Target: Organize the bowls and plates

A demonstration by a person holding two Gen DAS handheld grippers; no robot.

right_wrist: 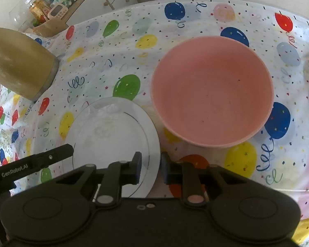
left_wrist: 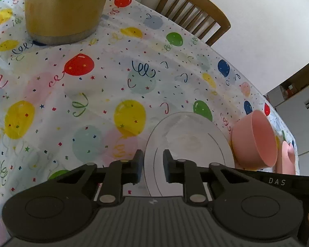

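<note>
On the worktop, spread with a white balloon-print cloth, a white plate lies flat with a thin dark ring inside its rim; being round, it has no long axis. Just beside the plate, on its side away from the gold jug, a pink bowl stands upright, mouth facing up, its rim close to the plate's rim; whether they touch cannot be told. In the left wrist view the same plate and bowl show, the bowl's mouth seeming tipped sideways by the lens, and a second pink item sits beyond the bowl from the plate, too cut off to name. The jug stands well apart from the plate, and a wooden chair stands at the worktop's far edge. The left gripper has its fingers apart by a narrow gap, straddling the plate's near rim with nothing clamped. The right gripper likewise has its fingers slightly apart over the plate's edge nearest the bowl, clamped on nothing. The left tool's body reads "DAS" in the left view and "GenRobot.AI" in the right view. On the cloth beyond the plate from the bowl, faint lettering seems to read "Happy Birthday".
</note>
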